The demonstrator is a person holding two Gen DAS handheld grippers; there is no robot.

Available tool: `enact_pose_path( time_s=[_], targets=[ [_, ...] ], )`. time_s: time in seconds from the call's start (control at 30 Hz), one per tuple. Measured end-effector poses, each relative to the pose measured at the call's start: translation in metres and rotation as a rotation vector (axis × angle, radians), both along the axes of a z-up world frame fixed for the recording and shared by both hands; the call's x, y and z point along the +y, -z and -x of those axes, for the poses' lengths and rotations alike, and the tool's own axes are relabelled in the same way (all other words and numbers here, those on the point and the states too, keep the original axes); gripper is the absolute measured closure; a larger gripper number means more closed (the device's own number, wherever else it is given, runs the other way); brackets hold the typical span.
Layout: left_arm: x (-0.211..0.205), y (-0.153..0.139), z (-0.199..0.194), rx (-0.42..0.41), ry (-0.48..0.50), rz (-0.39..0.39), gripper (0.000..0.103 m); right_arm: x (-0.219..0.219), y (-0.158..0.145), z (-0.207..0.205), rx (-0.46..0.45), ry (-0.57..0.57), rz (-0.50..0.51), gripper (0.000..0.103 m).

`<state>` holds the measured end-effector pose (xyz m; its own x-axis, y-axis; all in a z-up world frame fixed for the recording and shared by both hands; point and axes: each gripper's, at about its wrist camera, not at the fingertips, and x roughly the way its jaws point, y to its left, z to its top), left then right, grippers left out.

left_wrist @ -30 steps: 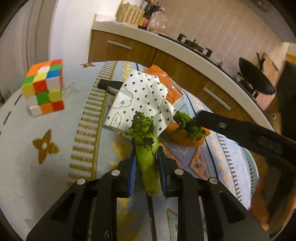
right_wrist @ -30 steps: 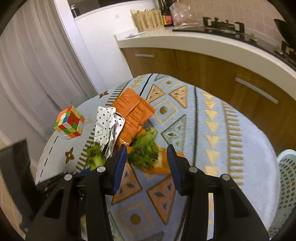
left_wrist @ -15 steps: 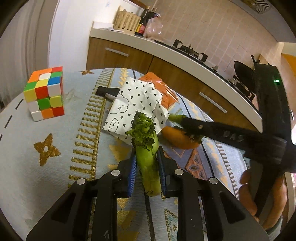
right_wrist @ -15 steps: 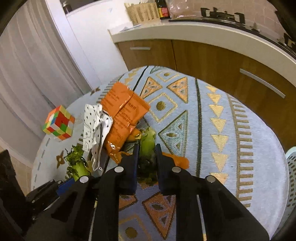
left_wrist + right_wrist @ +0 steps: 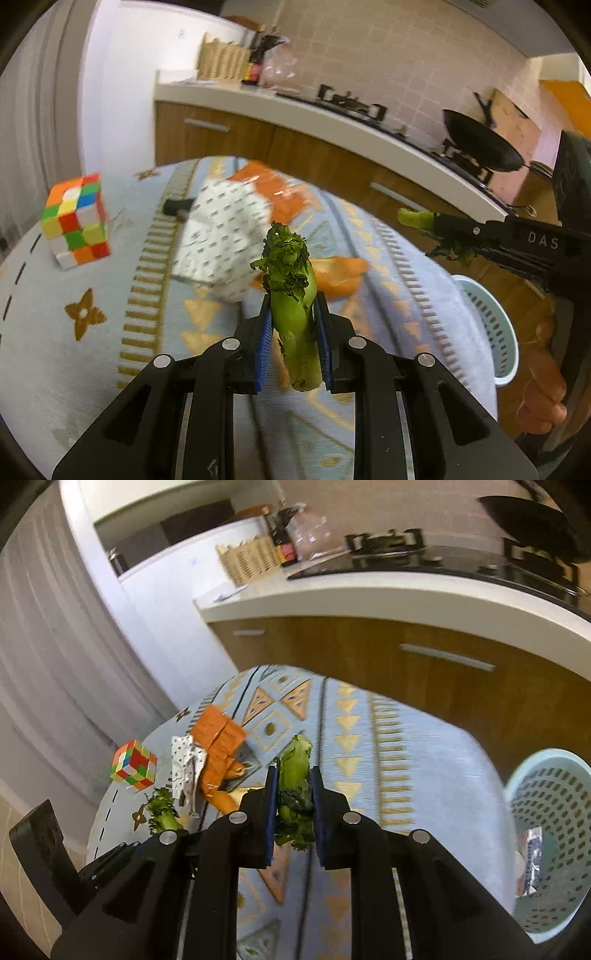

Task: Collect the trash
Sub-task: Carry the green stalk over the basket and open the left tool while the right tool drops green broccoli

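Green stalk clamped upright between left gripper fingers, lifted above the desk. Second leafy stalk pinched in right gripper, near the pale blue basket at right. Orange wrapper, dotted paper, probably carrot, and cube lying farther off.

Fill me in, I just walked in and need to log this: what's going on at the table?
A person is clearing trash with two handheld grippers. The left gripper is shut on a green vegetable stalk; the right gripper is shut on a second leafy stalk. An orange wrapper, spotted paper and a carrot remain on the table. The light blue basket waits beside it.
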<state>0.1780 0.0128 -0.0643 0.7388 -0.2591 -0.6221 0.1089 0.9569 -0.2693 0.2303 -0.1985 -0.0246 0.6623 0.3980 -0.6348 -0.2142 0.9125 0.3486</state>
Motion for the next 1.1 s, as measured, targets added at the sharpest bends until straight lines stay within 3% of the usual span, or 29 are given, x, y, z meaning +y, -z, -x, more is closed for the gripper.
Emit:
enact_pose_path(
  time_s=[0.27, 0.5, 0.8, 1.0, 1.1],
  targets=[
    [-0.066, -0.041, 0.008, -0.073, 0.186, -0.002, 0.083, -0.078, -0.014, 0.034, -0.054, 0.159, -0.013, 0.089],
    [-0.136, -0.054, 0.001, -0.096, 0.333, -0.009, 0.083, -0.157, -0.011, 0.069, -0.065, 0.329, -0.007, 0.089],
    [-0.226, -0.032, -0.019, -0.005, 0.511, -0.011, 0.083, -0.238, 0.025, 0.094, 0.016, 0.488, -0.039, 0.089],
    [-0.272, -0.004, -0.017, 0.036, 0.600, -0.107, 0.083, -0.267, 0.055, 0.105, 0.088, 0.543, -0.074, 0.089],
    [-0.286, 0.008, -0.020, 0.073, 0.632, -0.112, 0.083, -0.276, 0.064, 0.106, 0.117, 0.558, -0.086, 0.089]
  ],
)
